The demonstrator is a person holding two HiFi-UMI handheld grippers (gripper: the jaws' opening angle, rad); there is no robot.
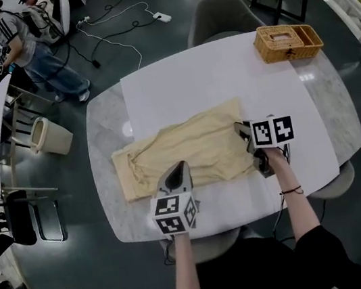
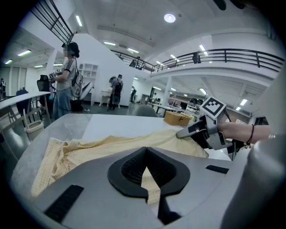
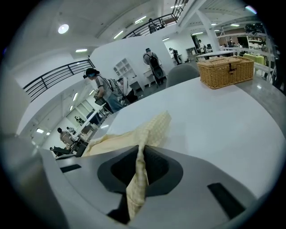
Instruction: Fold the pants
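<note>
Where the near edge of the pale yellow pants (image 1: 195, 151) lies on the white table (image 1: 210, 73), my left claw (image 1: 181, 166) sits with its jaws pressed together and a fold of the cloth caught between them. The pants stretch crumpled across the tabletop. My right claw (image 1: 240, 127) is clamped narrow on their right-hand corner, the fabric hanging through its jaws. 1 wicker basket (image 1: 288, 41) stands far right, well apart.
</note>
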